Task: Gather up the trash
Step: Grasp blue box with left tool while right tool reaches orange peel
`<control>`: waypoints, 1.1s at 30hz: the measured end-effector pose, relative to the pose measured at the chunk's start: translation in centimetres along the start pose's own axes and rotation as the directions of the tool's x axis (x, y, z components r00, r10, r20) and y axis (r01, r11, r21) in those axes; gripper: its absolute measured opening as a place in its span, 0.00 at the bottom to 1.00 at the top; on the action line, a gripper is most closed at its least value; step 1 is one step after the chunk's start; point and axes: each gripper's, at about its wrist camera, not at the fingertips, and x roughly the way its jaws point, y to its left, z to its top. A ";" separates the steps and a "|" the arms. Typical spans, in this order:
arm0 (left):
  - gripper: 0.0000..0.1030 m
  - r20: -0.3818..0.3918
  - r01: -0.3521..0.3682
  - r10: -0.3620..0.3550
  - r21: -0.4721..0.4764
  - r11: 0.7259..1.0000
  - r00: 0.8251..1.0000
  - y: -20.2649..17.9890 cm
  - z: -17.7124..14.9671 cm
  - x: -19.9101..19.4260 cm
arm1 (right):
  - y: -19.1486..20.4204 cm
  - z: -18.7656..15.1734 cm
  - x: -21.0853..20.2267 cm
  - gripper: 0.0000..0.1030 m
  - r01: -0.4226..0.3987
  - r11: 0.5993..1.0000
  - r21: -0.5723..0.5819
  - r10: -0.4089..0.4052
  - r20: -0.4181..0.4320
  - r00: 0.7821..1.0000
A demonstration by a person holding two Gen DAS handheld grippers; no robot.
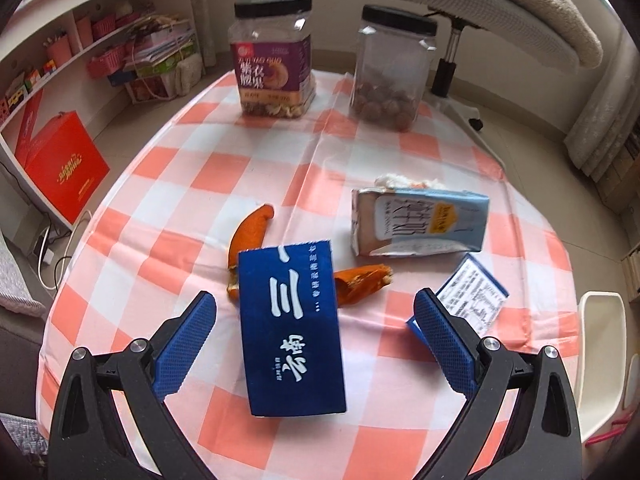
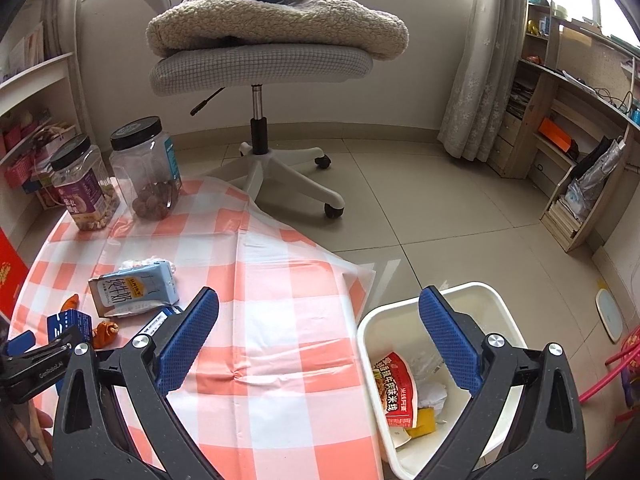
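- On the checked worktop (image 1: 192, 184): two black-lidded jars (image 1: 272, 56) at the far edge, well apart from the trash.
- Nearer: milk carton (image 1: 420, 222), orange peel (image 1: 250, 232), small printed box (image 1: 476, 296).
- Between the wide-spread left tongs (image 1: 316, 340): dark blue box (image 1: 292, 332), lying flat, untouched.
- Over the white bin (image 2: 492, 300) beside the worktop: right tongs (image 2: 318, 340), wide, holding nothing.

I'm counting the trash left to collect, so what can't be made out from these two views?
- Orange peel: left wrist view, partly under the dark blue box.
- Small blue box: the left tool finger covers its near end.
- White bin: right wrist view, contents partly hidden by the right tool, cut off below.
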 end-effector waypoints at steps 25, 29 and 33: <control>0.54 0.144 0.046 -0.048 0.017 0.999 0.988 11.9 0.2 -7.4 | 19.2 -4.6 2.9 0.91 -0.480 0.822 -0.307 0.387 -0.316 0.866; 0.54 0.176 0.034 -0.027 -0.035 0.999 0.984 15.0 0.4 -8.8 | 24.3 -4.7 3.6 0.85 -0.542 0.796 -0.271 0.437 -0.362 0.823; 0.54 0.186 0.045 -0.027 -0.090 0.995 0.982 17.4 0.8 -9.3 | 29.1 -4.6 4.9 0.82 -0.549 0.799 -0.244 0.438 -0.389 0.810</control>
